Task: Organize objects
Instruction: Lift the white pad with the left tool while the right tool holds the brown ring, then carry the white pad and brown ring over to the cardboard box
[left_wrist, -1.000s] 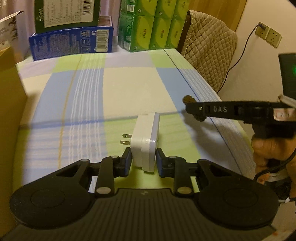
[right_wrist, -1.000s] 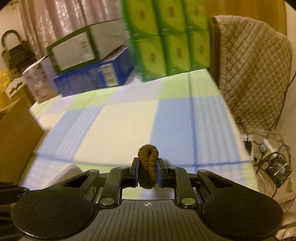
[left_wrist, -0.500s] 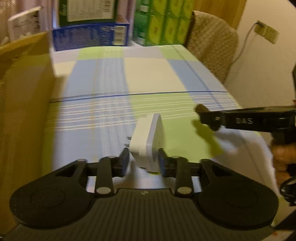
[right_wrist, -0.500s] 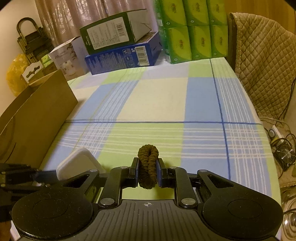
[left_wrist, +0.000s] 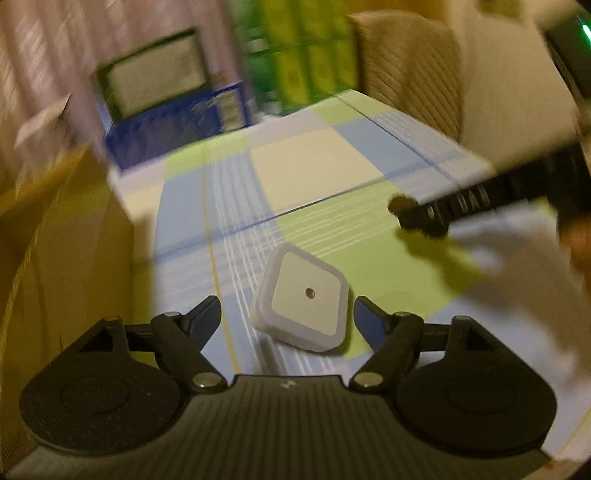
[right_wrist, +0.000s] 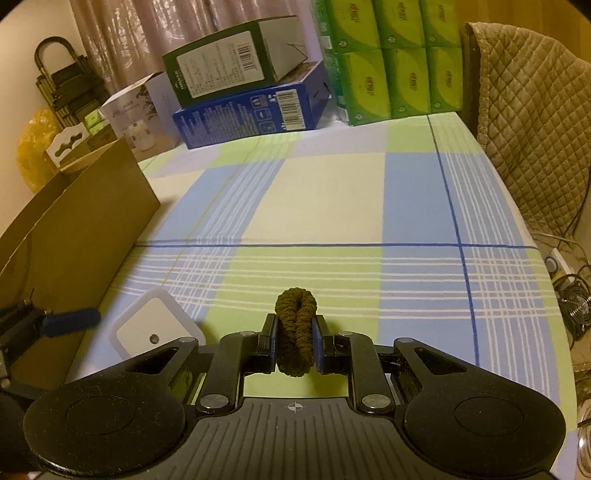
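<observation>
A white square plug-in adapter (left_wrist: 301, 299) lies flat on the checked tablecloth, face up, between the spread fingers of my left gripper (left_wrist: 287, 312), which is open and holds nothing. The same adapter (right_wrist: 157, 332) shows at the lower left of the right wrist view, beside the cardboard box. My right gripper (right_wrist: 295, 343) is shut on a brown braided hair tie (right_wrist: 295, 328), held upright above the cloth. In the blurred left wrist view that right gripper (left_wrist: 424, 218) reaches in from the right with the hair tie at its tip.
An open cardboard box (right_wrist: 74, 229) stands along the table's left side. Blue and green cartons (right_wrist: 247, 107) and stacked green tissue packs (right_wrist: 391, 59) line the far edge. A quilted chair back (right_wrist: 532, 122) stands at the right, with a power strip and a fan on the floor.
My left gripper has opened and let go of the white adapter, which now lies flat on the cloth. The right gripper still holds the hair tie.
</observation>
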